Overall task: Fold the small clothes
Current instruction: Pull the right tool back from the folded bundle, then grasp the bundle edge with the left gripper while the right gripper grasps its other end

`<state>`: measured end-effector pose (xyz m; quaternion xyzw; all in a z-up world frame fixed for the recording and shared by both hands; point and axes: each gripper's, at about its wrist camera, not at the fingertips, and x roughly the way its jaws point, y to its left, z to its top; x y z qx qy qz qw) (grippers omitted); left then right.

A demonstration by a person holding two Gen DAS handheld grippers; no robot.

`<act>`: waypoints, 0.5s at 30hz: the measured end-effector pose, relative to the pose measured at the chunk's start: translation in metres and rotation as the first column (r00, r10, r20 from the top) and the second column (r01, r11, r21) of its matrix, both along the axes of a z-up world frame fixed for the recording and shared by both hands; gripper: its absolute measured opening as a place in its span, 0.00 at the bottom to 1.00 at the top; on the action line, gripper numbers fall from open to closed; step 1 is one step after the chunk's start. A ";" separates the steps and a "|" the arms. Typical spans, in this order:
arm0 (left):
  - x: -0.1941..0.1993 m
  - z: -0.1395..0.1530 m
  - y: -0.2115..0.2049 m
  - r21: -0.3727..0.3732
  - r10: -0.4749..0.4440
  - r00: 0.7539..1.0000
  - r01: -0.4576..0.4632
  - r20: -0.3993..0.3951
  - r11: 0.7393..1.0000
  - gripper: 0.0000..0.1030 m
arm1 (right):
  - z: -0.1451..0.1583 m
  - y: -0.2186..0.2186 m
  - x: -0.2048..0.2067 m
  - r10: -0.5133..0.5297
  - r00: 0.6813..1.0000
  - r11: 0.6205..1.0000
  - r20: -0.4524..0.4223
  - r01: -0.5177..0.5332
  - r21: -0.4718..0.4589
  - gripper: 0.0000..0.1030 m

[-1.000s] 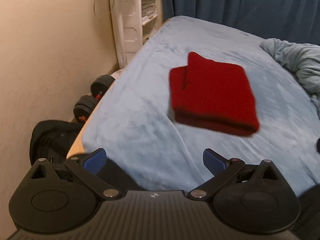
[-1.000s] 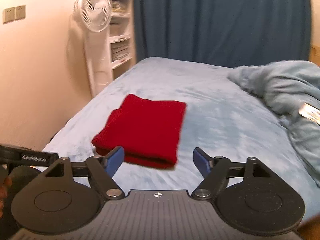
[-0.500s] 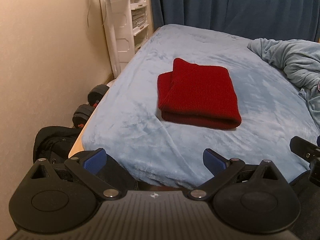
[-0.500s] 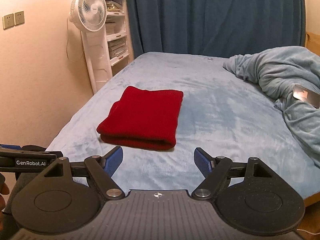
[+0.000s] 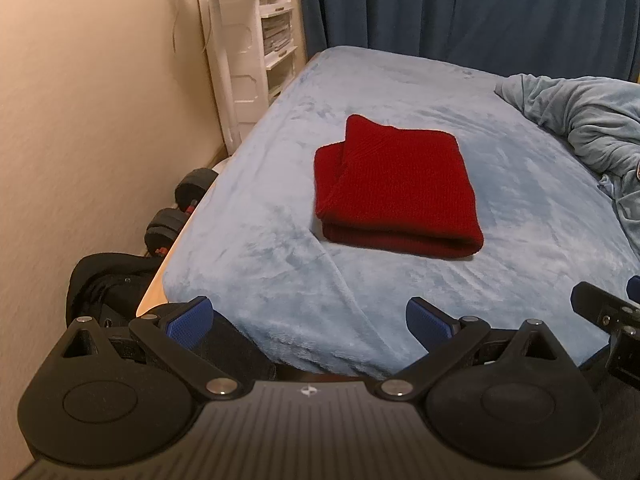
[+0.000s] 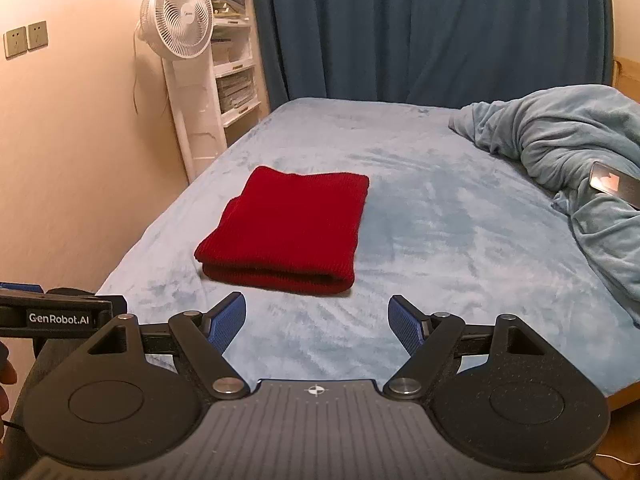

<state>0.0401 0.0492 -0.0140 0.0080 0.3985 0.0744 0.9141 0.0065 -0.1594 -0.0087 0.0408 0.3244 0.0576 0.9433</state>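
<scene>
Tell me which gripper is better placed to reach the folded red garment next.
Right, by a small margin. The right gripper is open with the red garment just ahead of its fingertips. The left gripper, also open, sits back over the bed corner, farther from it.

Bed with light-blue fleece cover, rumpled blanket at right. Beige wall left, twin sockets. White fan beside white shelving. Dark blue curtain behind. Dumbbells on floor. Warm indoor light.
</scene>
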 end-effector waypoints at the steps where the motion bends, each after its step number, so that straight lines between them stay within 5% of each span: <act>1: 0.001 -0.001 0.001 -0.001 0.002 1.000 -0.002 -0.004 1.000 1.00 | -0.001 0.001 0.001 0.003 1.000 1.000 -0.005 -0.003 0.000 0.77; 15: 0.043 -0.016 0.012 -0.034 0.039 0.997 -0.042 -0.074 0.999 1.00 | -0.022 -0.002 0.032 -0.010 0.996 1.000 -0.089 0.011 0.007 0.77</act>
